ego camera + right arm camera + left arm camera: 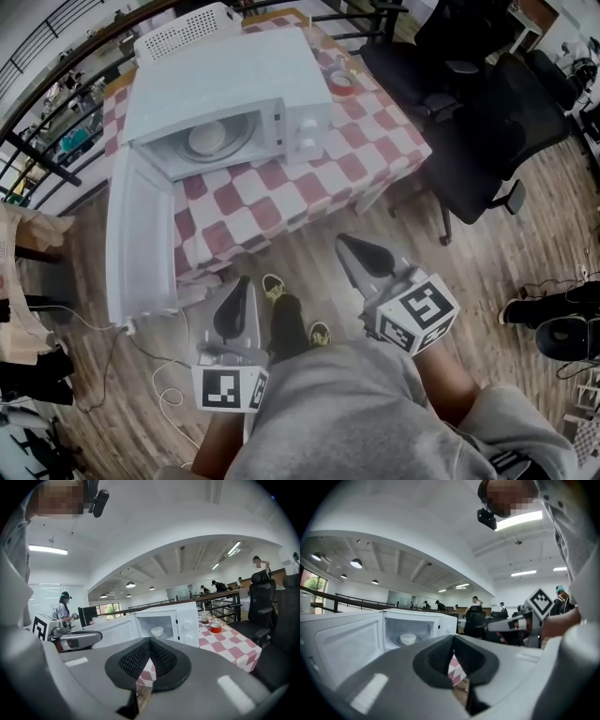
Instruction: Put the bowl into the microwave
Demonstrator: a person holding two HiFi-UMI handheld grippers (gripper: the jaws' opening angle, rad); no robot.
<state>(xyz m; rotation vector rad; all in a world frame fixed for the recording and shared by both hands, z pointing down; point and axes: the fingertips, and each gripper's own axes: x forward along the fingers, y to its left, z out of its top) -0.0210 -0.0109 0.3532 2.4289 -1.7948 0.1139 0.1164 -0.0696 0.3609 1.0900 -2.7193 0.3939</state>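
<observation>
Bowl (207, 139) already sits inside the open microwave (225, 84), so placing looks done; left hand-held gripper (242, 289) and right hand-held gripper (349, 244) are both pressed together, empty.

In front of me the desk (281, 197), under a red-and-white checked cloth, carries the white microwave (225, 94) on its left part. A red tape roll (342, 82) lies just right of it. The desk stands on a wooden floor (309, 246), with black office chairs (469, 122) to the right.

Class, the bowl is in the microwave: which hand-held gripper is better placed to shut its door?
Left, probably: the left hand-held gripper hangs nearer the open door than the right hand-held gripper.
</observation>
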